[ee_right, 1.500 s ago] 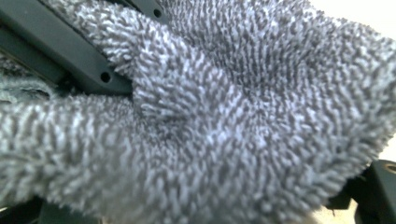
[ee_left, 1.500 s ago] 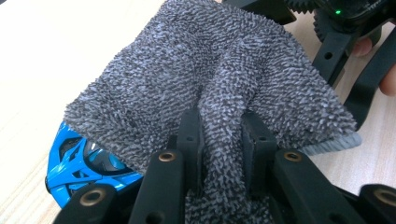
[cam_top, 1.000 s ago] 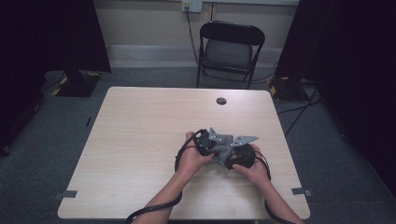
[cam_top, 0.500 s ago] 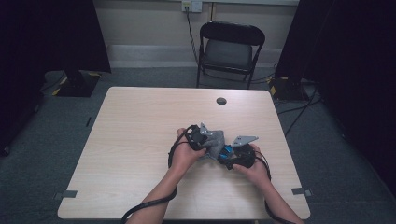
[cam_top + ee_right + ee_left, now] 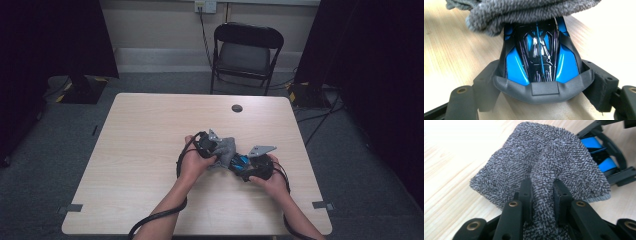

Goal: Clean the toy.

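1. On the left of the high view: left gripper (image 5: pixel 216 148) closed tight on a bunched fold of the grey cloth (image 5: pixel 226 150), near the middle of the counter (image 5: pixel 140 145). In the left gripper view, cloth (image 5: pixel 541 167) pinched between both jaws, the rest spread out ahead and lying over one end of the toy car (image 5: pixel 599 157).
2. Just to the right: blue and black toy car (image 5: pixel 241 162), touching the cloth, resting low over the counter between the two hands.
3. Further right: right gripper (image 5: pixel 250 167) closed around the toy car, jaws standing wide on both its sides. In the right gripper view, car (image 5: pixel 541 60) seated between the jaws with its grey end toward the camera, the far end hidden under the cloth (image 5: pixel 519 12).
4. Step in hand, by judgement: wiping the car body with the cloth. To do well: keep the right grip firm and steady so the car cannot twist; draw the cloth along the body in short strokes, with light pressure only; keep the pinched fold short so the loose part does not catch on the right gripper's jaws.
5. Possible trouble: too much push may slide the glossy shell out of the grip, or drag the cloth out of the left jaws.
6. Containers: none seen on the counter; only a small dark round spot (image 5: pixel 237 108) near the far edge. Behind the counter, a folding chair (image 5: pixel 245 50), nothing on its seat.
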Demonstrator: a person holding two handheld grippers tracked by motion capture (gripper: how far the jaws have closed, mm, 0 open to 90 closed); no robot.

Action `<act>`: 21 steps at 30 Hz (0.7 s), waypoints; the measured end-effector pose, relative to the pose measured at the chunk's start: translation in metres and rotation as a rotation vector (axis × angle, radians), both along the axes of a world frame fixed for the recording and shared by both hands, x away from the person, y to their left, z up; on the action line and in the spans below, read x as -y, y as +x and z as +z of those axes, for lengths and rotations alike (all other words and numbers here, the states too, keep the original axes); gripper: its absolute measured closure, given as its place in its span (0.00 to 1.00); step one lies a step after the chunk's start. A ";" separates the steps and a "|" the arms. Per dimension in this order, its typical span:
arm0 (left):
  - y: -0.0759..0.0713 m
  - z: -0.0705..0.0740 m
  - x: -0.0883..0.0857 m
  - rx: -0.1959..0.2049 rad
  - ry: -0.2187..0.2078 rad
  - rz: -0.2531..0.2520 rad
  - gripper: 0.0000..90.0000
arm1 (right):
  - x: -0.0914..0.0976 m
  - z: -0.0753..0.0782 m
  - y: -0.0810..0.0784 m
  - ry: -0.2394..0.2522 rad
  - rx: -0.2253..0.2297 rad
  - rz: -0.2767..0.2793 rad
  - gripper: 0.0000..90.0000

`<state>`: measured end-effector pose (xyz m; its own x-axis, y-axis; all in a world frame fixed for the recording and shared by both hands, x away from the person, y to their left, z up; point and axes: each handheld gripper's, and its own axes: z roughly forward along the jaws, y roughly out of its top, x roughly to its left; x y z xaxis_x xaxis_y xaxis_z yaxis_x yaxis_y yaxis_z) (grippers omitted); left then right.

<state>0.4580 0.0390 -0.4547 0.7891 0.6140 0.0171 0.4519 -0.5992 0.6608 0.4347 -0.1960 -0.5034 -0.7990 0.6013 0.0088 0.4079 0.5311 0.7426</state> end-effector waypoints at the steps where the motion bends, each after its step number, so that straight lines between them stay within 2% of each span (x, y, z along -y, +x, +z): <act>1: 0.001 0.000 -0.001 0.000 -0.004 0.002 0.81 | 0.000 0.000 0.000 0.000 0.000 0.000 0.26; 13: 0.007 -0.004 -0.014 -0.014 -0.009 0.046 0.81 | 0.000 0.000 0.000 0.000 0.000 0.000 0.26; 15: 0.008 -0.005 -0.016 -0.013 0.008 0.049 0.81 | 0.000 0.000 0.000 0.000 0.000 0.000 0.26; 21: 0.010 -0.010 -0.023 -0.020 0.009 0.070 0.81 | 0.000 0.000 0.000 0.000 0.000 0.000 0.26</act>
<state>0.4683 0.0617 -0.4642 0.7445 0.6675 0.0074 0.5061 -0.5716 0.6458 0.4347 -0.1960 -0.5034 -0.7990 0.6013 0.0089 0.4079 0.5310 0.7427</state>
